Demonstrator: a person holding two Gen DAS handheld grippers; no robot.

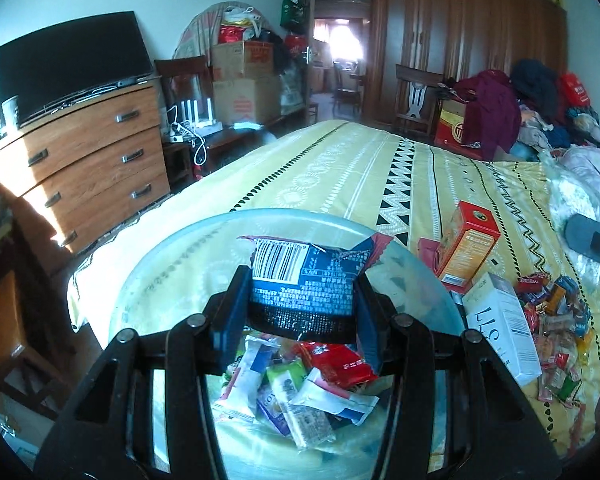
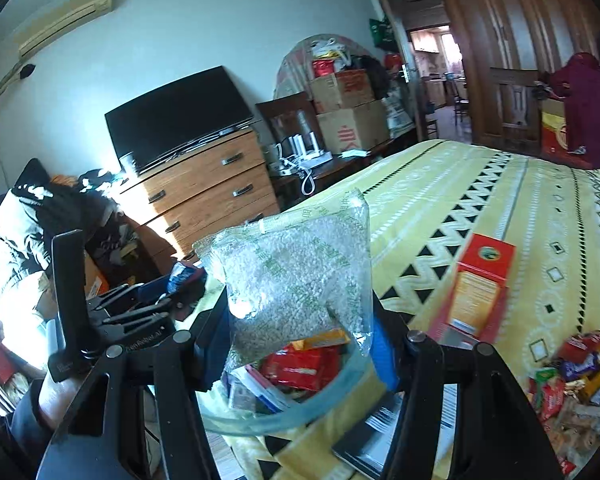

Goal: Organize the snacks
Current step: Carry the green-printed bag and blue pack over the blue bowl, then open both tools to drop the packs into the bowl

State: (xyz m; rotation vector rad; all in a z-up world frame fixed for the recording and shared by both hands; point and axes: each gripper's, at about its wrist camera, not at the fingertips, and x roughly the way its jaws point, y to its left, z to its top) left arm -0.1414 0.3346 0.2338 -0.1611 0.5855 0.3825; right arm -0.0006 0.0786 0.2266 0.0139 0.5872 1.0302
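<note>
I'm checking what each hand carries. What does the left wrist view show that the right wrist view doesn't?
Only the left wrist view: the left gripper shut on a blue snack packet, and a white box by the loose snacks.

Only the right wrist view: the right gripper shut on a clear bag of grains.

Both: the glass bowl holding snacks, the orange-red box, the yellow bedspread.

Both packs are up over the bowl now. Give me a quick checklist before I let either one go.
1. Left hand-held gripper clamped on blue snack packet: ok.
2. Right hand-held gripper clamped on clear grain bag: ok.
3. Blue packet above glass bowl: ok.
4. Grain bag above the bowl: ok, its lower end hangs over the rim.
5. Room left in the bowl: cannot tell, wrapped snacks already cover the bottom.
6. Bowl sits fully on the bed: cannot tell.
</note>
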